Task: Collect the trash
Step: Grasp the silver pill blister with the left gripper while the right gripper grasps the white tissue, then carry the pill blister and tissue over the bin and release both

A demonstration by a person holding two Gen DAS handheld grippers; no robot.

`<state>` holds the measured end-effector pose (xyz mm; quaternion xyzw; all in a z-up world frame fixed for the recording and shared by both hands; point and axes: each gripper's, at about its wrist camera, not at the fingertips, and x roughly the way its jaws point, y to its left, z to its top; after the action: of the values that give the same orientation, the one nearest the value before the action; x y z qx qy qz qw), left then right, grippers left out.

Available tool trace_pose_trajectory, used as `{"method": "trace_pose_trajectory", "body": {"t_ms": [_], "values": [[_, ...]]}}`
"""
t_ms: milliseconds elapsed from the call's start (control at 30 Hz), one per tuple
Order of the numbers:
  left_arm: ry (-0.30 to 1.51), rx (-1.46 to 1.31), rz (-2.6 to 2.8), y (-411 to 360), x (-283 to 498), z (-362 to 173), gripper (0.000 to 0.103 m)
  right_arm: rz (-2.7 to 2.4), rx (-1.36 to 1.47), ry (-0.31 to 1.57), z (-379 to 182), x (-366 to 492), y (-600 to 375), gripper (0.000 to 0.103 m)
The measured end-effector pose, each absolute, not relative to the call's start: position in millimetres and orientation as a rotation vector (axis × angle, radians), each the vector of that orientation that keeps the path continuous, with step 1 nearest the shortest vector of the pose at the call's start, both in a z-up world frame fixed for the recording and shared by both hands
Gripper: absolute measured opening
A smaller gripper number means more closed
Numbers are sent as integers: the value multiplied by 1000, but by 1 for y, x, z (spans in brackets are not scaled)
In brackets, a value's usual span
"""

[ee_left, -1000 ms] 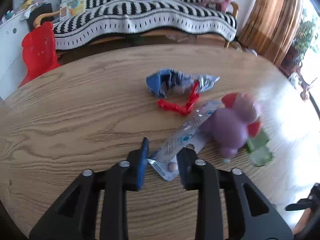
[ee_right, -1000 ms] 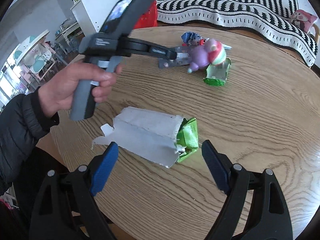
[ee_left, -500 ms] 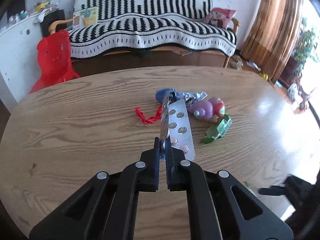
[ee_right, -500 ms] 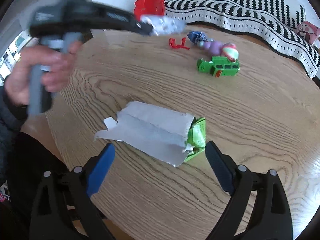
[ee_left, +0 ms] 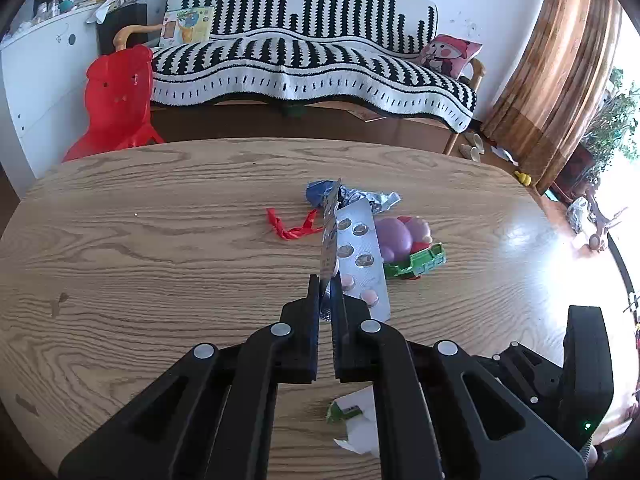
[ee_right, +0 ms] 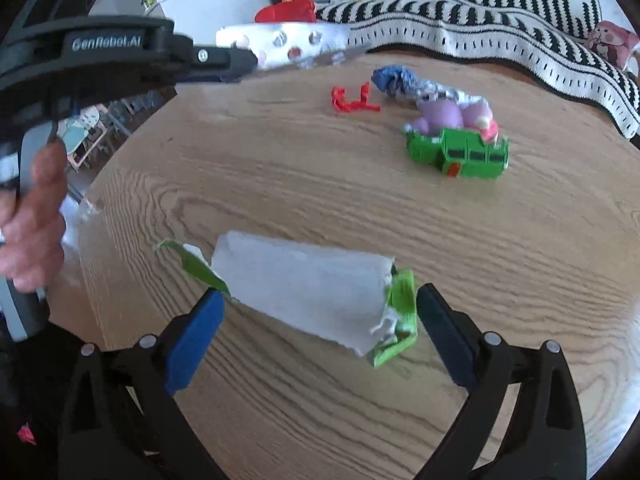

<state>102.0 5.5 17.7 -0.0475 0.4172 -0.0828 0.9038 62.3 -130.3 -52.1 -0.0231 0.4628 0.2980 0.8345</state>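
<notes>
My left gripper is shut on a silver pill blister pack and holds it above the round wooden table; the pack also shows in the right wrist view. My right gripper is open, its blue pads either side of a torn white and green paper carton lying near the table's front edge. A red twisted wrapper and a crumpled blue and silver wrapper lie further back on the table.
A purple toy figure and a green toy bus sit by the wrappers. Beyond the table stand a striped sofa, a red plastic chair and a white cabinet.
My left gripper closed on the blister pack, lifted it off the table and pulled back. My right gripper moved closer around the carton.
</notes>
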Motion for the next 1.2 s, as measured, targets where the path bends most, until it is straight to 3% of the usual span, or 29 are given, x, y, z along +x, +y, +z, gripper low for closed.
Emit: {"method": "trace_pose_trajectory", "body": {"t_ms": [167,333,367,467,900,1200], "values": [[872,-98,-169,3,104,15,4,627,-45,989,-59,69,-123,93],[878,-95,-167,5,106,13,4,630,2,980,-54,71,-126,36],[878,-95,-167,5,106,13,4,635,17,974,-50,70,-129,19],[876,-104,-165,6,105,13,4,644,44,965,-40,63,-135,4],[858,-93,-231,-28,103,24,4,493,140,842,13,23,-228,3],[860,-9,-397,-136,82,26,4,220,241,767,41,-35,-375,3]]}}
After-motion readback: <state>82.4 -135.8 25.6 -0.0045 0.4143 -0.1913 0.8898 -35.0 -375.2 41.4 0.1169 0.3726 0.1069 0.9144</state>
